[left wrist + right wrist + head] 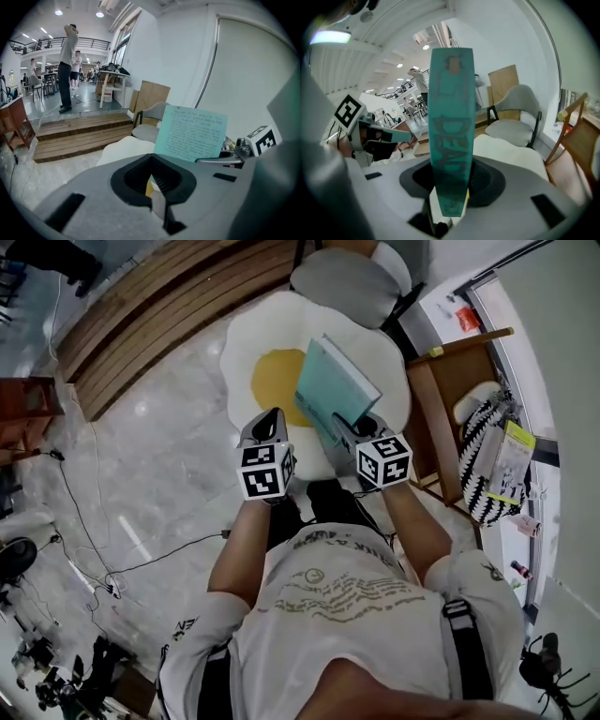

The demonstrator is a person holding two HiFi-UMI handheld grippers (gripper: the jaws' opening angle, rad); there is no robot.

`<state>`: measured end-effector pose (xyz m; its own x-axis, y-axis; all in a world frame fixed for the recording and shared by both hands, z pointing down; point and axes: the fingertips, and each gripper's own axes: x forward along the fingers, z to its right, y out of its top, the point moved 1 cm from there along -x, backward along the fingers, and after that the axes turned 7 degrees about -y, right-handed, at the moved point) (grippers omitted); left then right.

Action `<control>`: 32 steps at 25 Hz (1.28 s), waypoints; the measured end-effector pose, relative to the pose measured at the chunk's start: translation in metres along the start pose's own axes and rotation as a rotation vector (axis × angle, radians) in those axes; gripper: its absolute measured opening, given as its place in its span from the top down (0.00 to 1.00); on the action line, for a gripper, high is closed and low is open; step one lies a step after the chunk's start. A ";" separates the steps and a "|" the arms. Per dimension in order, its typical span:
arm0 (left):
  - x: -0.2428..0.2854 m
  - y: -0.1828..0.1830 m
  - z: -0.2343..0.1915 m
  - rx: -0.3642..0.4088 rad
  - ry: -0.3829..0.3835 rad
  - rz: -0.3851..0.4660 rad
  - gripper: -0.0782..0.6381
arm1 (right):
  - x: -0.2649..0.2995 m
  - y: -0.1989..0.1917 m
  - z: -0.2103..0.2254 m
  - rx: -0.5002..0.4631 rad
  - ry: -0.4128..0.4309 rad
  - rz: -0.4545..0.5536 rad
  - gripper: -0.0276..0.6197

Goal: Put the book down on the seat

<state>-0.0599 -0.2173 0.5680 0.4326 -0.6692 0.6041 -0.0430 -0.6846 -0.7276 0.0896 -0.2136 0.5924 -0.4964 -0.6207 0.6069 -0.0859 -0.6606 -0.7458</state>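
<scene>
Right claw (356, 426) clamped on teal book (333, 390); left claw (270, 420) apart, empty. We lower it flat onto fried-egg cushion (246, 334) at upper centre, then release.

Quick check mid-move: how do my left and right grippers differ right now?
The right gripper is shut on the teal book, which sticks out from its jaws; the left gripper holds nothing, and the fried-egg cushion shows through its gap. The book's spine fills the right gripper view; the left gripper view looks out clear. Both hover side by side above the cushion.
</scene>
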 end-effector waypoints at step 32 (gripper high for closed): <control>0.109 -0.239 -0.062 -0.091 0.006 -0.326 0.86 | 0.207 -0.364 0.131 0.670 0.111 -0.652 0.71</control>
<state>-0.0581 -0.1447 0.8274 0.4312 -0.4126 0.8024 0.0167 -0.8855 -0.4643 0.1315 -0.1574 1.0252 -0.6080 -0.0220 0.7936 0.1218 -0.9904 0.0658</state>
